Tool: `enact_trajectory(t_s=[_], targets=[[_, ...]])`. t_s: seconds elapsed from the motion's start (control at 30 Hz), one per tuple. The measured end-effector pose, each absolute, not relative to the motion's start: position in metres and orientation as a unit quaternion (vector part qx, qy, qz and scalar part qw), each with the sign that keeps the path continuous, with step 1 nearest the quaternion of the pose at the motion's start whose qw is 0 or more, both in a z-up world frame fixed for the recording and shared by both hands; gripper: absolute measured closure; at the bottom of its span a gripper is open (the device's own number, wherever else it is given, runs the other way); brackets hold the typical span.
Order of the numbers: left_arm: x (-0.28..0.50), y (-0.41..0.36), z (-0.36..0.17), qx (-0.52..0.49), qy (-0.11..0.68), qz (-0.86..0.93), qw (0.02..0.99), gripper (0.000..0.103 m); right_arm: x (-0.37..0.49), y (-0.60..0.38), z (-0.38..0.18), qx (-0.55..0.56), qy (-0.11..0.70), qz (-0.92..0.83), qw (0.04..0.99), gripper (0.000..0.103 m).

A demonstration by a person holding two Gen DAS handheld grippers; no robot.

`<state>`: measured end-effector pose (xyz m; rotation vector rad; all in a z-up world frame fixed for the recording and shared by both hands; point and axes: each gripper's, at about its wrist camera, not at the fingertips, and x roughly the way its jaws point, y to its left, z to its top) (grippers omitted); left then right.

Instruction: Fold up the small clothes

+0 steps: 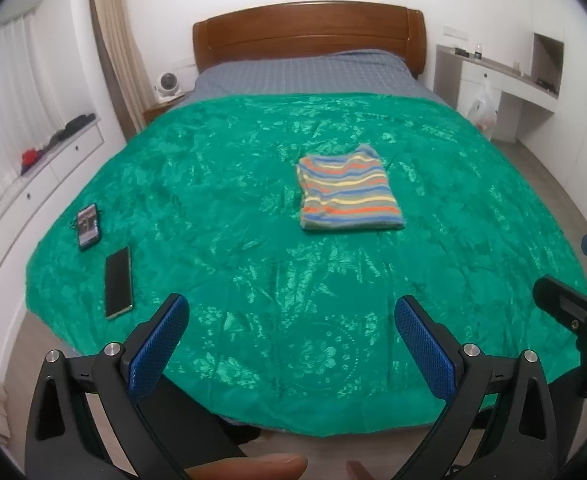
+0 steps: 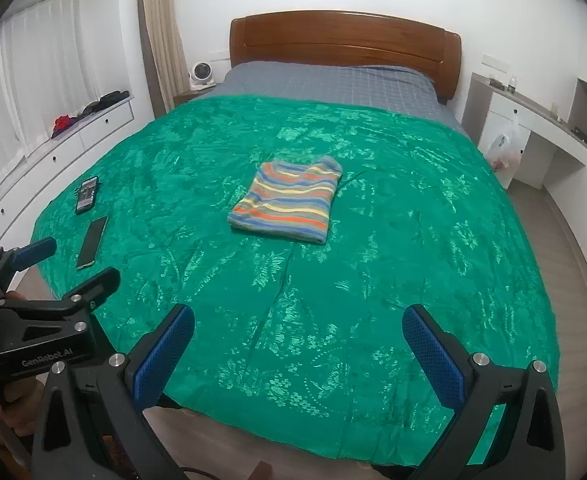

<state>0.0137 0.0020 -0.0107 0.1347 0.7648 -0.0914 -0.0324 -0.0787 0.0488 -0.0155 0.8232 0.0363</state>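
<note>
- Left wrist view: left gripper (image 1: 291,322) jaws wide apart, empty, held off the foot of the bed. Striped garment (image 1: 349,188) lies folded at 12 o'clock on the green bedspread (image 1: 221,184), well apart. Judgement: fold looks done; any tidying wants both grippers reaching in together. Two phones (image 1: 118,282) at 10 o'clock.
- Right wrist view: right gripper (image 2: 298,328) jaws apart, empty. Only here is the left gripper's body visible, at 9 o'clock.

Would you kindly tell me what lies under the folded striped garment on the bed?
The striped garment rests directly on the green blanket. Whatever lies beneath the blanket there is covered; grey bedding shows only near the headboard.
</note>
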Motion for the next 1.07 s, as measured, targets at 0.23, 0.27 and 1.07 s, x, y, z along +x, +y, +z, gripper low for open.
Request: enact_trajectory(t_s=[0.23,0.27,1.07], targets=[[0.017,0.004,-0.011,0.064,0.384,-0.039,0.920,0.000,-0.030,-0.074,0.053,-0.016,0.417,0.028,0.908,0.000],[0.017,0.004,-0.010,0.063,0.385,-0.039,0.920,0.000,-0.031,-0.072,0.053,-0.019,0.419,0.032,0.907,0.000],[0.021,-0.007,-0.018,0.074,0.386,-0.036,0.919,0.000,-0.034,-0.094,0.044,-0.034,0.421,-0.037,0.906,0.000]])
